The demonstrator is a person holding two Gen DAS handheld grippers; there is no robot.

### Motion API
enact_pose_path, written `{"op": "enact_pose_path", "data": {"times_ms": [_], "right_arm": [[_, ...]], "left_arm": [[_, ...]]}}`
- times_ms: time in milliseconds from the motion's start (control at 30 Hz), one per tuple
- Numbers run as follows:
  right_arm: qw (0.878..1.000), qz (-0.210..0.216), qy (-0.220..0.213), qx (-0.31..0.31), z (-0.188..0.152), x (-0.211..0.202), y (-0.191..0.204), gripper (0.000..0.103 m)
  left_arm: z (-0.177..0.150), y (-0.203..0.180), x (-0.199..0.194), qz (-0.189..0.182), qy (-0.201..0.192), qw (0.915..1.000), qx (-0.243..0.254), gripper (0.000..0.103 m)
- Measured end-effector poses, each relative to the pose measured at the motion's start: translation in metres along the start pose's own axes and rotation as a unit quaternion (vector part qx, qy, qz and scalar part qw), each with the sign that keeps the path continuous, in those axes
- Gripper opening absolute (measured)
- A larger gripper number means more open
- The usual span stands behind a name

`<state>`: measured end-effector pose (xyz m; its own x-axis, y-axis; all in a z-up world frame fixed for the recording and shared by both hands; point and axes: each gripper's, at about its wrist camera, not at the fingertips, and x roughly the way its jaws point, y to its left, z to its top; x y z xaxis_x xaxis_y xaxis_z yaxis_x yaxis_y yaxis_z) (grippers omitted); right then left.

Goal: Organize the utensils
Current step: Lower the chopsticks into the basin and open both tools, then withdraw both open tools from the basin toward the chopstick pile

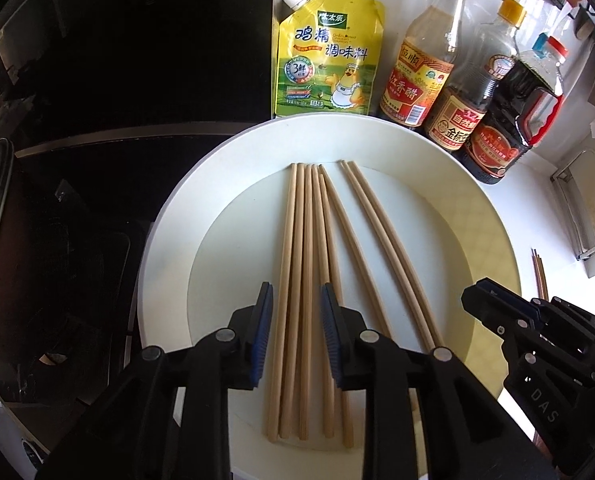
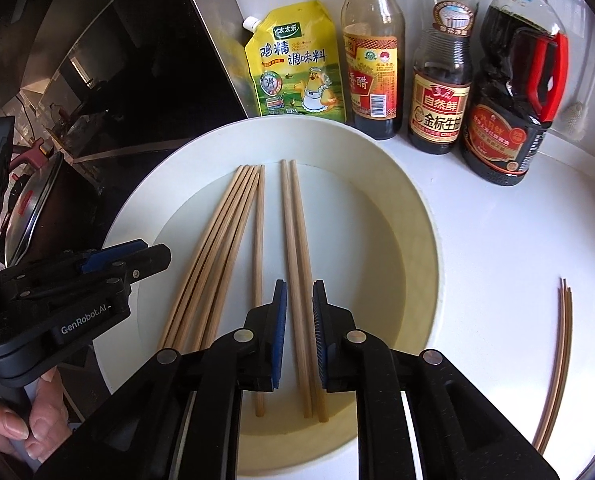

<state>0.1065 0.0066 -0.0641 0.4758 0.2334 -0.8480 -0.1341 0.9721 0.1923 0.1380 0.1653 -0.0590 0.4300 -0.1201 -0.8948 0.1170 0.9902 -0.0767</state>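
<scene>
Several wooden chopsticks (image 1: pixel 305 264) lie lengthwise in a large white plate (image 1: pixel 449 208). My left gripper (image 1: pixel 296 300) is open just above a bundle of them; its jaws straddle a few sticks without closing. A separate pair (image 2: pixel 297 256) lies to the right in the plate (image 2: pixel 409 216). My right gripper (image 2: pixel 299 296) is open with its jaws on either side of that pair. The right gripper also shows at the right in the left wrist view (image 1: pixel 497 304); the left gripper shows at the left in the right wrist view (image 2: pixel 133 256).
A yellow seasoning pouch (image 1: pixel 329 60) and three sauce bottles (image 1: pixel 421 64) stand behind the plate. A black cooktop (image 1: pixel 117 60) and a pan (image 2: pixel 37 200) are on the left. A few darker chopsticks (image 2: pixel 559 360) lie on the white counter to the right.
</scene>
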Motion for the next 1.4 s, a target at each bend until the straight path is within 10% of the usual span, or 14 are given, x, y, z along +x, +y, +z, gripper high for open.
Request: {"op": "enact_pose_path", "data": {"times_ms": [1400], "right_arm": [[0.996,-0.032,-0.040,0.074,-0.101,-0.108,-0.120,0.028]], "left_arm": [[-0.060,-0.149,-0.045,-0.046,-0.013,0.9954,0.083,0.048]]}}
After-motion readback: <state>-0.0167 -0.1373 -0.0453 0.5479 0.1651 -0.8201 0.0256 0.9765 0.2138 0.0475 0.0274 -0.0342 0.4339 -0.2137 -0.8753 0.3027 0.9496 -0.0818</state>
